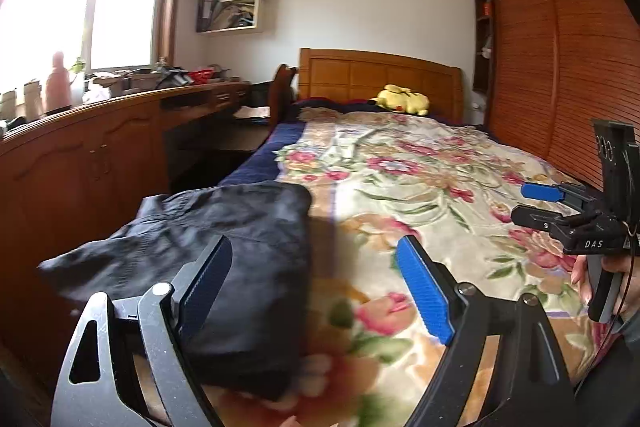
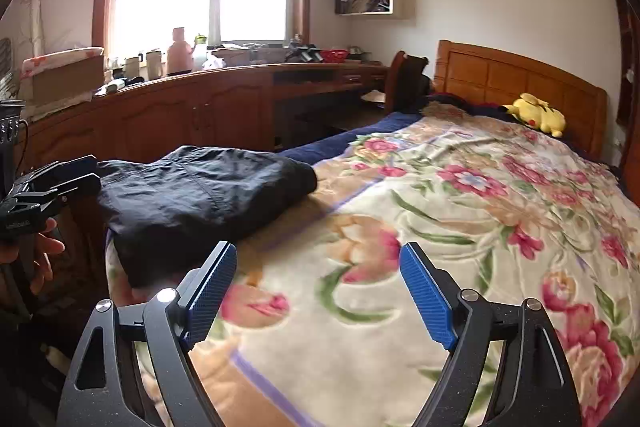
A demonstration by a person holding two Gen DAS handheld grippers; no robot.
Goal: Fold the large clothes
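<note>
A dark navy garment lies folded in a thick pile at the near left corner of the bed; it also shows in the right wrist view. My left gripper is open and empty, hovering just above the pile's right edge. My right gripper is open and empty above the flowered blanket, to the right of the pile. The right gripper also shows at the right edge of the left wrist view, and the left gripper at the left edge of the right wrist view.
The flowered blanket covers the bed. A yellow plush toy lies by the wooden headboard. A long wooden desk and cabinet with bottles and clutter runs along the left under the window. A slatted wardrobe stands on the right.
</note>
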